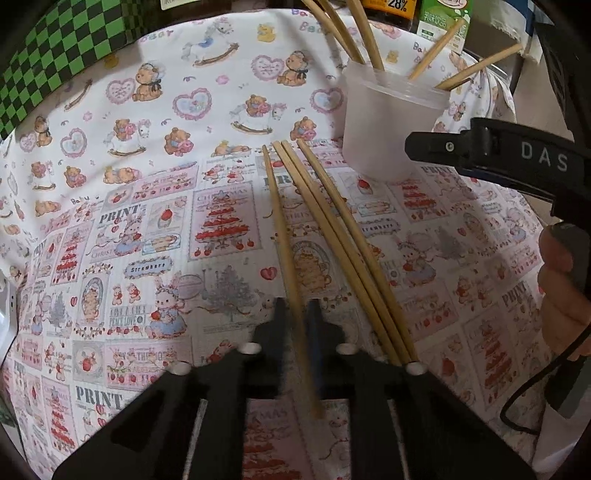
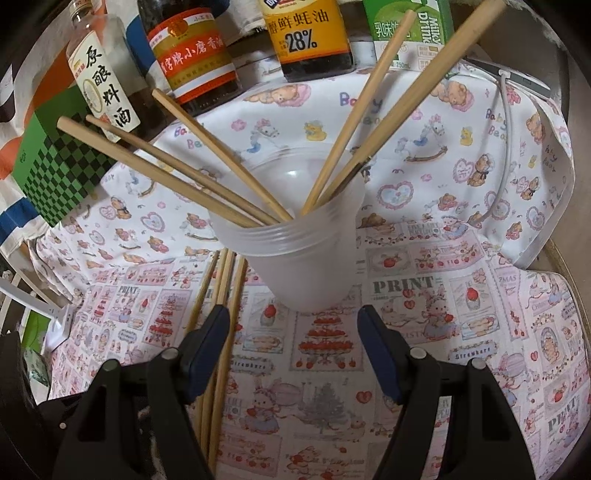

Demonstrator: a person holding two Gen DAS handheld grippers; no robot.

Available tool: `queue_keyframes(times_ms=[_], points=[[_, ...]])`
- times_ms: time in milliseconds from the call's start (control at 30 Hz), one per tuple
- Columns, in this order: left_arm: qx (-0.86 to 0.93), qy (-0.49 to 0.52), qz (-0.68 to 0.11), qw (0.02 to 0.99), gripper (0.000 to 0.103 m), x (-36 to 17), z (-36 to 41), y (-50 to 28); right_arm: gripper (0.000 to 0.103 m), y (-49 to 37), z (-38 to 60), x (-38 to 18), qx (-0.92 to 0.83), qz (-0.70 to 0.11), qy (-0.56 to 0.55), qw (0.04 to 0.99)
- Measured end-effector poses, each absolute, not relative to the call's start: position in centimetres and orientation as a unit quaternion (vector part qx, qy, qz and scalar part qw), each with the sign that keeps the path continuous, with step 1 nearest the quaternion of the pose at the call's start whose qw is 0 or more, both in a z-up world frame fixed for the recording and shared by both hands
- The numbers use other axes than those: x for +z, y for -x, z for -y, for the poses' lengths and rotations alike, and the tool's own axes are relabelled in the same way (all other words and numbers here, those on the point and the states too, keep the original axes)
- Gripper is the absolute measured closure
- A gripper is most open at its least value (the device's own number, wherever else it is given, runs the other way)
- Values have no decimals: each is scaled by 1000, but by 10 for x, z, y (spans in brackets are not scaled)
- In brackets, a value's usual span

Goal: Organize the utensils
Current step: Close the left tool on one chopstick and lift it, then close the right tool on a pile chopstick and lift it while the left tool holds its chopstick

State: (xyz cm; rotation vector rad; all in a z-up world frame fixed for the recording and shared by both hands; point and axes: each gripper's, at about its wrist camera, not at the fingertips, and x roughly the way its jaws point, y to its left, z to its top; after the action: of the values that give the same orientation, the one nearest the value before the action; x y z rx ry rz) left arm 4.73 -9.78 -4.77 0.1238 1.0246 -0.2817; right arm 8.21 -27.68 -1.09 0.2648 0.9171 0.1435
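Observation:
A translucent plastic cup point(image 2: 295, 254) stands on the patterned cloth with several wooden chopsticks point(image 2: 166, 170) leaning out of it; it also shows in the left wrist view point(image 1: 388, 125). My left gripper point(image 1: 297, 314) is shut on one chopstick point(image 1: 280, 229), which points away toward the cup. Three more chopsticks point(image 1: 343, 251) lie side by side on the cloth just right of it, also in the right wrist view point(image 2: 221, 295). My right gripper point(image 2: 291, 317) is open and empty, just in front of the cup; it shows from the side in the left wrist view point(image 1: 480, 151).
Sauce bottles point(image 2: 310, 40), a green milk carton point(image 2: 410, 33) and a green checkered box point(image 2: 59, 166) stand behind the cup. A white cable point(image 2: 506, 147) runs along the right. The table's edge point(image 2: 569, 273) is at the right.

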Motion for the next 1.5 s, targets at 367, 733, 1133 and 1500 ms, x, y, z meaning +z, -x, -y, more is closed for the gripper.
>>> queue_keyframes(times_ms=[367, 733, 1133, 1500], points=[[-105, 24, -324, 940, 97, 24, 49, -24, 33, -82, 269, -13, 77, -446, -118, 884], [-78, 59, -161, 982, 97, 71, 23, 11, 61, -83, 236, -32, 133, -505, -73, 850], [-60, 58, -146, 986, 97, 73, 17, 17, 81, -73, 211, -41, 171, -526, -61, 831], [-56, 100, -179, 977, 97, 68, 1, 7, 92, -73, 204, -44, 162, -534, -54, 828]])
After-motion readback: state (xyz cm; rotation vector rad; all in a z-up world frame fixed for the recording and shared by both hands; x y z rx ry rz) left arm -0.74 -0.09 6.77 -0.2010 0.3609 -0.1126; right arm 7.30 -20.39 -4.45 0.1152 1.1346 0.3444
